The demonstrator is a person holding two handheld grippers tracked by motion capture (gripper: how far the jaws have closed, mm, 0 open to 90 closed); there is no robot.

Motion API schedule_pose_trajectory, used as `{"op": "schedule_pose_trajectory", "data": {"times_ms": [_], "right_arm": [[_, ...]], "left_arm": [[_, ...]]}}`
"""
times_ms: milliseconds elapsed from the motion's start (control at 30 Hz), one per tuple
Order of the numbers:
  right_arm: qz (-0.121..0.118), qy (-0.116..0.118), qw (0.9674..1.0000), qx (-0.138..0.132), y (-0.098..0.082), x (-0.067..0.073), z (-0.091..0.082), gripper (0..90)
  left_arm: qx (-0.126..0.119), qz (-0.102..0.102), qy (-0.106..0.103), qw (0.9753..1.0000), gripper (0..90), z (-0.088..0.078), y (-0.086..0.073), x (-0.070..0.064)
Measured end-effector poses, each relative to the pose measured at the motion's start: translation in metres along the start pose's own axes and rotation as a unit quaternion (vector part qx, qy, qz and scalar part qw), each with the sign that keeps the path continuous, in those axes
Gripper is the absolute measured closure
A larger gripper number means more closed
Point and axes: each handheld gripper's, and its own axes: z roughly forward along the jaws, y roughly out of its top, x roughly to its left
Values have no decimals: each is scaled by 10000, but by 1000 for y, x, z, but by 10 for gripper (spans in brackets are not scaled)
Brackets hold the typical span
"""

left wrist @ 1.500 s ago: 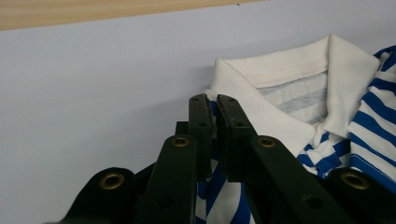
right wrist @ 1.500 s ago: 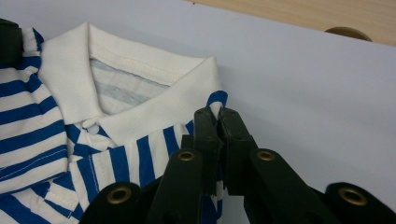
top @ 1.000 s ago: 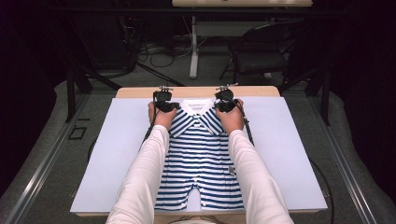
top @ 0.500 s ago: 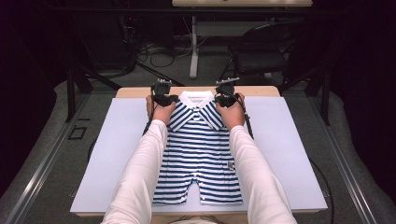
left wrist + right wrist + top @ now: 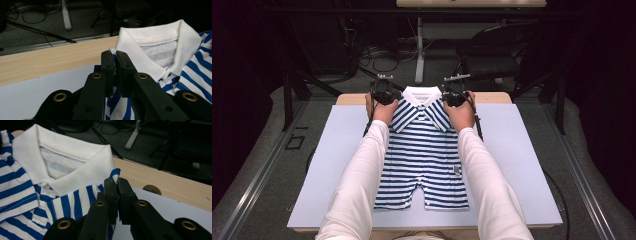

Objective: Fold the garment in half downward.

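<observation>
High view: the striped romper (image 5: 424, 155) lies on the pale board (image 5: 522, 165), its white collar (image 5: 422, 94) between the left gripper (image 5: 384, 95) and right gripper (image 5: 455, 97).

Left gripper view: the jaws are clamped on the romper's shoulder beside the collar (image 5: 160, 45).

Right gripper view: the jaws pinch the other shoulder, just beside the collar (image 5: 75, 167).

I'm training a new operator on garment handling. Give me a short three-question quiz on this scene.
1. True or false: the left gripper and right gripper are both shut on the striped romper.
2. The collar is: A white, B blue, C striped?
3. What does the romper's lower end rest on?

Key: 1 true. 2 A. 3 The pale board on the table.
</observation>
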Motion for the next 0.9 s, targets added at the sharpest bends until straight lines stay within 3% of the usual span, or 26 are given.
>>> {"op": "schedule_pose_trajectory", "data": {"times_ms": [67, 267, 667, 900], "right_arm": [[53, -39, 9999, -87, 4, -1, -4, 871], [265, -64, 9994, -216, 7, -1, -9, 870], [206, -33, 9994, -285, 7, 7, -12, 871], [164, -48, 9990, -402, 10, 8, -13, 871]], "left_arm": [[-107, -11, -4, 9999, 849, -2, 3, -1], [-124, -80, 33, 9999, 850, -4, 2, -5], [-104, -98, 86, 9999, 851, -11, 1, -6], [-252, -140, 106, 9995, 851, -16, 4, -2]]}}
